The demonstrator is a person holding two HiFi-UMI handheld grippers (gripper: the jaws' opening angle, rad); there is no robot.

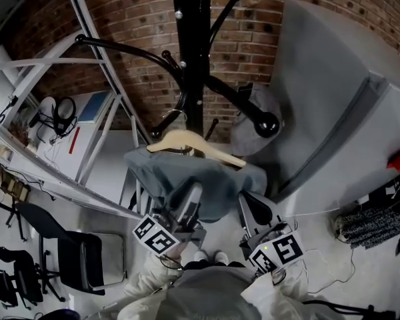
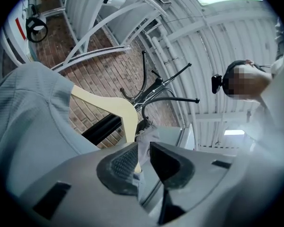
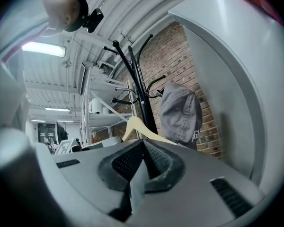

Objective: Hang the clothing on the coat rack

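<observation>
A black coat rack (image 1: 192,45) stands in front of a brick wall. A wooden hanger (image 1: 187,142) carrying a grey-blue garment (image 1: 187,172) hangs just in front of its pole, with its metal hook up among the rack's lower arms. My left gripper (image 1: 192,195) reaches into the garment's lower left. In the left gripper view (image 2: 142,157) the hanger tip (image 2: 135,164) and a fold of cloth lie between the pads, with a gap beside the right pad. My right gripper (image 1: 243,202) is at the garment's lower right, and its pads (image 3: 143,157) are shut on a thin strip of the cloth.
A grey cap (image 1: 253,115) hangs on a rack arm at the right. A tall grey cabinet (image 1: 333,112) stands to the right, white metal shelving (image 1: 100,132) to the left. A black chair (image 1: 73,252) is on the floor at lower left.
</observation>
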